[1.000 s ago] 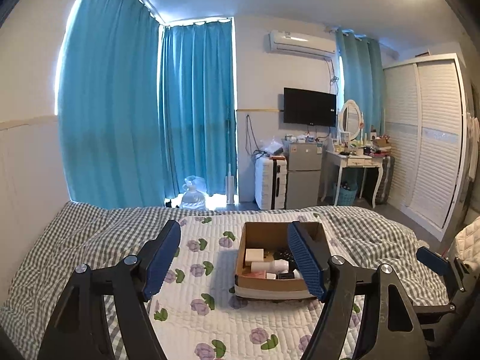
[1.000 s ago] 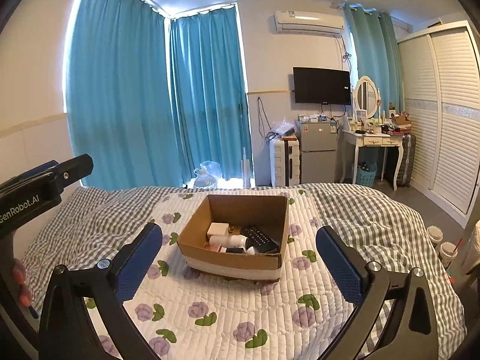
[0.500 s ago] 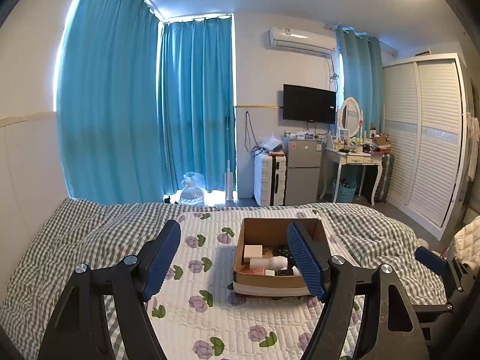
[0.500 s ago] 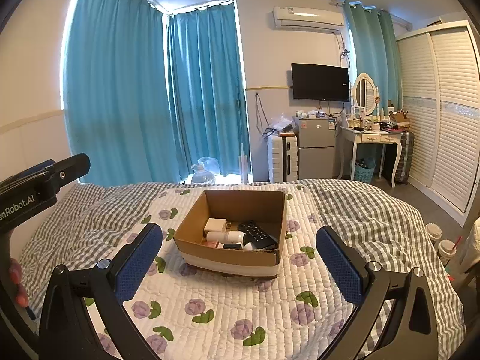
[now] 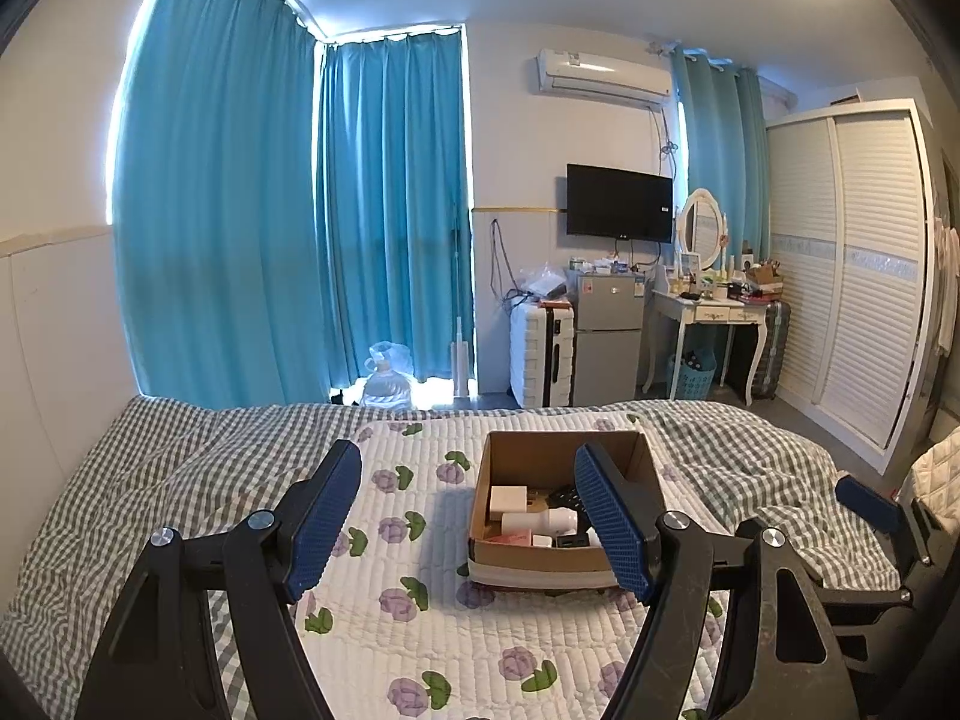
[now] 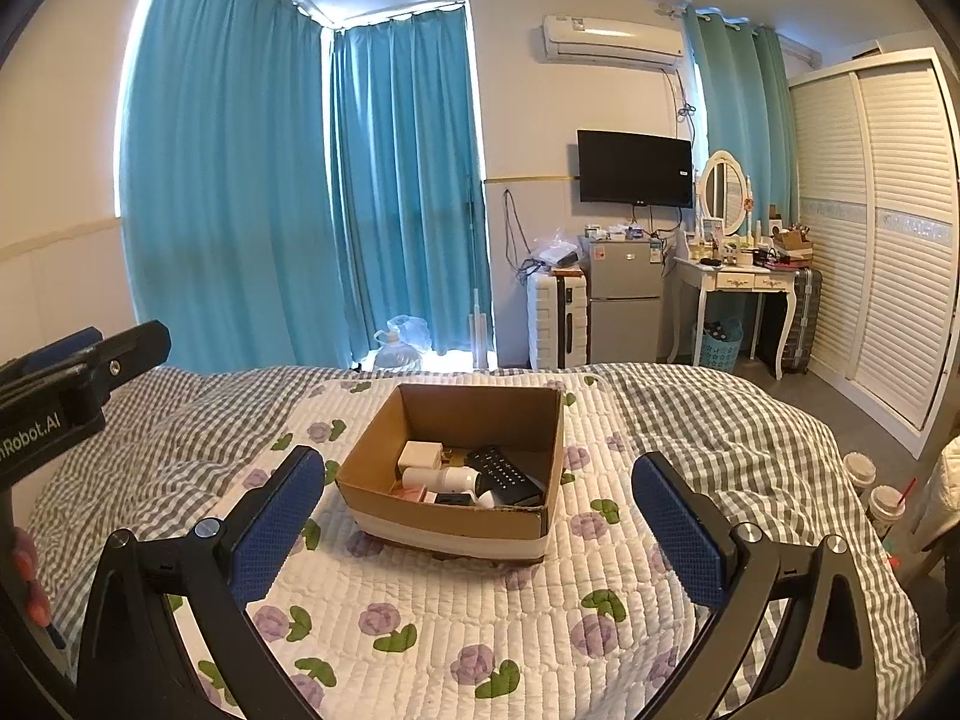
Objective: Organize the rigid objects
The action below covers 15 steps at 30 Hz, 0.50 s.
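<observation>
An open cardboard box point(image 6: 420, 414) stands on the floral quilt point(image 6: 480, 630) of the bed; it also shows in the left wrist view point(image 5: 540, 555). Inside lie a white cube point(image 6: 418, 454), a white cylinder point(image 6: 447, 478), a black remote point(image 6: 504, 471) and other small items. My left gripper point(image 5: 468, 516) is open and empty, short of the box, its right finger covering part of the box. My right gripper point(image 6: 480, 522) is open and empty, in front of the box. The left gripper also shows at the left edge of the right wrist view point(image 6: 72, 384).
Grey checked bedding point(image 6: 720, 420) lies around the quilt. Beyond the bed are teal curtains point(image 6: 240, 210), a white suitcase point(image 6: 555, 318), a small fridge point(image 6: 624, 300), a dressing table point(image 6: 744, 282) and a white wardrobe point(image 6: 888, 240). Two paper cups point(image 6: 876, 492) stand right of the bed.
Both cameras have tilted down a little and come slightly closer to the box. Both grippers stay open and empty.
</observation>
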### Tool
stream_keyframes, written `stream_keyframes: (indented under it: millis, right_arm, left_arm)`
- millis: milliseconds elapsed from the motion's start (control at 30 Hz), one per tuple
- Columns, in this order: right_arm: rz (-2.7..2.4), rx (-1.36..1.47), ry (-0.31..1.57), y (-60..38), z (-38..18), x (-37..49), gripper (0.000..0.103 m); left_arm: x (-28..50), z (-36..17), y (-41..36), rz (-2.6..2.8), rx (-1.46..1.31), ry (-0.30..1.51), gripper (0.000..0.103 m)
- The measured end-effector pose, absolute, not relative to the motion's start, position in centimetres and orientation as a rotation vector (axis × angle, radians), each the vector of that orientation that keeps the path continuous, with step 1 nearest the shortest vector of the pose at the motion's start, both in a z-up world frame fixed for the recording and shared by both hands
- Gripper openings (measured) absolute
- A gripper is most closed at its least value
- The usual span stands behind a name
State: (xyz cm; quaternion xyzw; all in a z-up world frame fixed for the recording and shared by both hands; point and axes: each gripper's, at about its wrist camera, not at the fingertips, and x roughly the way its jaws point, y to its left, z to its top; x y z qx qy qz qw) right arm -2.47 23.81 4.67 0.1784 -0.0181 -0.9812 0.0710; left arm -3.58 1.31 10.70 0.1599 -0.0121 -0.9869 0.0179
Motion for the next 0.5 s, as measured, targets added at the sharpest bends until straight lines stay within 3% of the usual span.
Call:
stream_keyframes:
  millis: [500]
  right_arm:
    - [-2.954, 0.547, -0.028, 23.43, 4.64, -3.07, 0.103]
  left_arm:
    - [-4.02, 9.77, 0.89, -3.023, 0.512, -0.035, 0.077]
